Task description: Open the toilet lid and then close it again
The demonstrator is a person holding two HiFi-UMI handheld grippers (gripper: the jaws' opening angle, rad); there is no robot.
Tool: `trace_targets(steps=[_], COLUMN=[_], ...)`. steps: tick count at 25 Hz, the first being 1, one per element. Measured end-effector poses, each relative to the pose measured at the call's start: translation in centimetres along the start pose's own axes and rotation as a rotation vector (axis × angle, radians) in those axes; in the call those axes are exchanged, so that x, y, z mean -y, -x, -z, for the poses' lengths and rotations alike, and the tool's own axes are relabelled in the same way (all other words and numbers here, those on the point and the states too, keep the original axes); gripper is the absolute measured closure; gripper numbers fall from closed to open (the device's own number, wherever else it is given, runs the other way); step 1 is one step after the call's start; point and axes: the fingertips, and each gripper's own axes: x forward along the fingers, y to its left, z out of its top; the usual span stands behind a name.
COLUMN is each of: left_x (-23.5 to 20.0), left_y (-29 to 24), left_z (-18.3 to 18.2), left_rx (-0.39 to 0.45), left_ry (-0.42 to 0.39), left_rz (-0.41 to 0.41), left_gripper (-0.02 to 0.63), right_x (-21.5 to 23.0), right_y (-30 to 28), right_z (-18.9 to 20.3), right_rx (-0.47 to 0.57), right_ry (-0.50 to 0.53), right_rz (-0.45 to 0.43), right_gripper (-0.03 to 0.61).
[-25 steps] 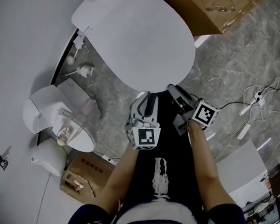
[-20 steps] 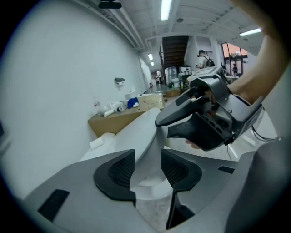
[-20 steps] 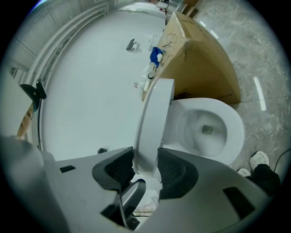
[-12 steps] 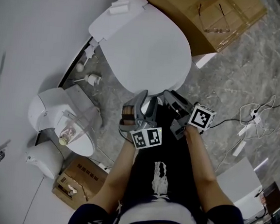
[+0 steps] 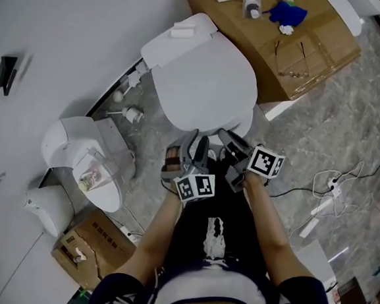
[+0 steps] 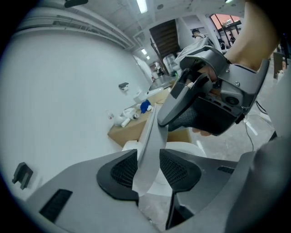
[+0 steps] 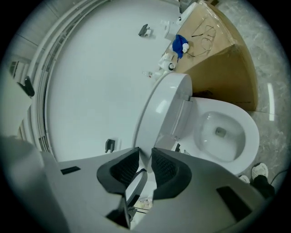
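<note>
While the toilet lid stands half raised off its bowl, both grippers hold its front rim.
The left gripper and right gripper have just been closing their jaws, and each pair now pinches the rim between its pads. I'd swing both hands level, following the hinge's arc. No brand or readable writing shows, only the cubes' square markers.

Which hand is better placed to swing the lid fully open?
Right, probably. The right gripper, jaws just closing, sits snug on the toilet lid edge. The left gripper, also just closing, has that edge askew between its jaws.
</note>
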Motion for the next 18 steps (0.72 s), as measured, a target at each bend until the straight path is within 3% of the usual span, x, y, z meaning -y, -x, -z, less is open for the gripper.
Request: trace_targets(steps=[4,8,16,18], left_x=[-3.4,-6.1,-11.1,-12.3], left_y=[-0.2,0.1,-0.5,-0.7], left_z=[-1.1,-2.0,-3.7,-3.8], left_rx=[-0.018,-0.033,-0.006,0.008], left_ry=[0.022,0.055,0.159,0.199], left_rz=[-0.048,-0.090,-0.161,-0.162], left_gripper=[0.456,0.464,0.601,0.606], right_x=[-1.5,-4.7,-9.2,-10.1], right_y=[-1.4,-3.1,-6.9,-7.8], right_z=[-1.8,-3.3,-6.5,-7.1], right_rx=[-0.051,-0.089,-0.108,-0.116], right_ry=[0.040,0.104,0.196,0.217], right_rz=[0.014,-0.056,-0.102,-0.090], right_gripper=[0.515,0.525,0.528,0.528])
